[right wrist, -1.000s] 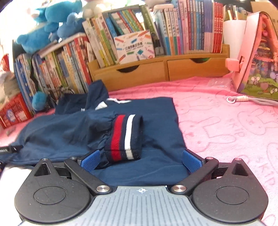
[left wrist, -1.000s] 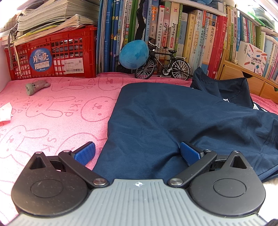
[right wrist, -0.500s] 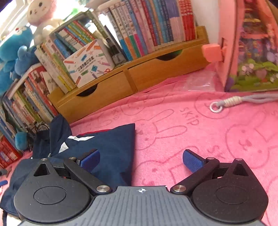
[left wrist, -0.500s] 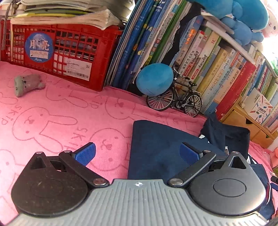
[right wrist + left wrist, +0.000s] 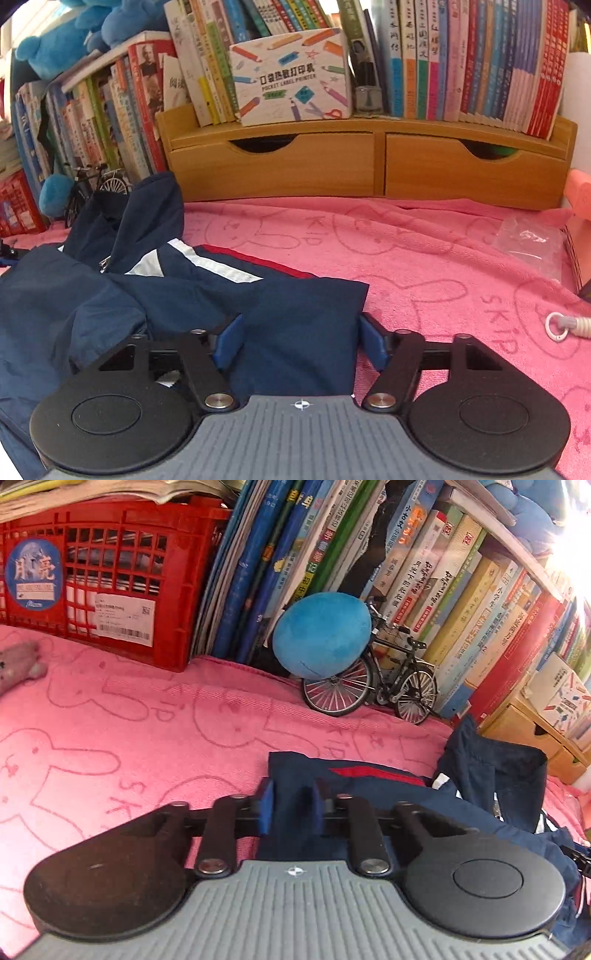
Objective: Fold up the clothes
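Observation:
A navy jacket (image 5: 373, 788) with red and white stripes lies crumpled on the pink towel (image 5: 147, 720). My left gripper (image 5: 291, 806) is shut on the jacket's far left corner, and navy cloth is bunched between its blue pads (image 5: 266, 810). In the right wrist view the jacket (image 5: 277, 295) spreads to the left, its collar raised at the back. My right gripper (image 5: 301, 341) straddles the jacket's right corner. Its jaws are closing, half apart, with flat cloth lying between the pads (image 5: 229, 339), which do not pinch it.
A red crate (image 5: 110, 583), a blue plush ball (image 5: 321, 635) and a model bicycle (image 5: 388, 679) stand along the book wall behind. A wooden drawer shelf (image 5: 369, 166) holds more books. A plastic bag (image 5: 528, 240) and a white cord ring (image 5: 561, 325) lie right.
Both grippers moved over the jacket to its far corners. The left gripper went from wide open to shut on the cloth. The right gripper's jaws narrowed around the other corner.

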